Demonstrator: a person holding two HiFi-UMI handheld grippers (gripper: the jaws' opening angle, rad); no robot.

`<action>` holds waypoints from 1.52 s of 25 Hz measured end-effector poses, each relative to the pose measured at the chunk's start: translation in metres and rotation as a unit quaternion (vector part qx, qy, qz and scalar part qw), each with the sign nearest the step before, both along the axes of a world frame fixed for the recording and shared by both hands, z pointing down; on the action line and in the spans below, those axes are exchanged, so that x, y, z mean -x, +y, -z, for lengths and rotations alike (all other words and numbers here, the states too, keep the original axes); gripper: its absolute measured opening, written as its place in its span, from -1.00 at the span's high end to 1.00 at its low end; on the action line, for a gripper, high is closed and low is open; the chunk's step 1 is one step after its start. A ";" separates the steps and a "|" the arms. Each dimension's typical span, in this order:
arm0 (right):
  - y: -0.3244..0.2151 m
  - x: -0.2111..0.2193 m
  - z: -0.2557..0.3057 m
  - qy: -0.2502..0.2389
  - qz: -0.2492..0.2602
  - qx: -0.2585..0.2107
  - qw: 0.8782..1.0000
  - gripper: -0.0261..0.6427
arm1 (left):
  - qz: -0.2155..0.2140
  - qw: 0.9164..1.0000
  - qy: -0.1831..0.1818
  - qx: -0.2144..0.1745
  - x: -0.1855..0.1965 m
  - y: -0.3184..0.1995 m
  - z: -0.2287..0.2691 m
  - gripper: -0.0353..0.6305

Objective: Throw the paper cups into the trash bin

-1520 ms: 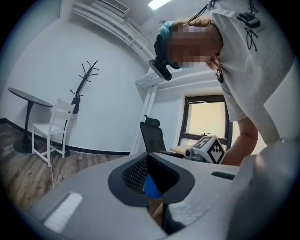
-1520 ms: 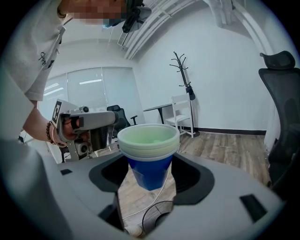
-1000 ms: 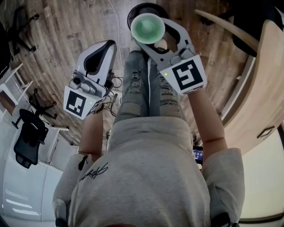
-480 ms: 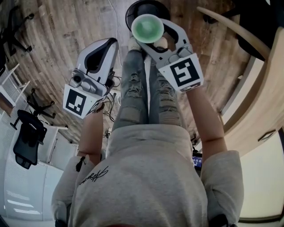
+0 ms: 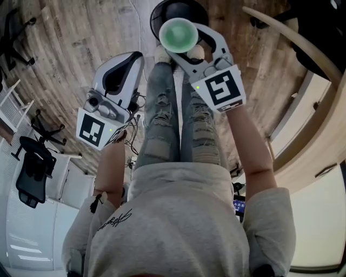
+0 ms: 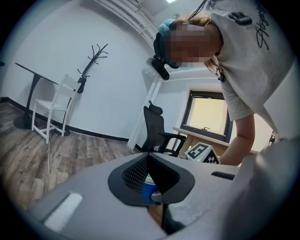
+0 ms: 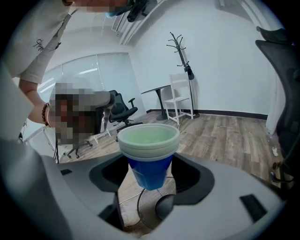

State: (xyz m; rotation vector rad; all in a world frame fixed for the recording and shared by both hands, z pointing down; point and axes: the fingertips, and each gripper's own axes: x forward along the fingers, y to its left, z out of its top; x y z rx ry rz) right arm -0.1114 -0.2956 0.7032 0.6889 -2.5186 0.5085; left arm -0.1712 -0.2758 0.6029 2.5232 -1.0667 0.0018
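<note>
- Hardly anything is shifting since a second ago: your right gripper [image 5: 181, 39] is still carrying the stack of paper cups [image 5: 178, 33] out ahead of your knees, while the black trash bin [image 5: 179, 7] is showing slightly more of its rim at the top edge of the head view.
- You are gripping the stack with the right jaws, one pressing on each side of the blue wall.
- In the right gripper view the paper cups [image 7: 149, 152] are standing upright between the jaws of the right gripper [image 7: 149, 174], with their white rims and pale green inside rising above the jaws.
- In the head view the stack is overlapping the near part of the bin's round opening, so that part of the bin is being hidden.
- Your left gripper [image 5: 131, 57] is hanging off to the left of your legs [image 5: 162, 108], well apart from the cups and the bin.
- Its jaws are pressing together, as the left gripper view is showing where the left gripper [image 6: 148, 155] closes to a single seam.
- A small blue and white patch [image 6: 151, 190] is peeking through the hollow below that seam, and it is too small to identify.
- Your torso is filling the lower half of the head view and covering the floor behind your feet.
- A wooden table [image 5: 319, 108] is being cut off at the right edge.
</note>
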 end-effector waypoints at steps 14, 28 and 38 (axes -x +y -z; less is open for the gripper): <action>0.017 0.006 -0.072 0.031 0.020 0.029 0.999 0.07 | -0.010 1.000 0.002 0.016 0.001 0.007 -0.031 0.88; 0.024 0.011 -0.123 0.047 0.009 0.055 0.997 0.07 | -0.015 0.999 0.003 0.030 0.001 0.018 -0.054 0.88; 0.032 0.007 -0.152 0.064 -0.004 0.076 0.995 0.07 | -0.019 0.999 0.002 0.039 0.004 0.025 -0.066 0.88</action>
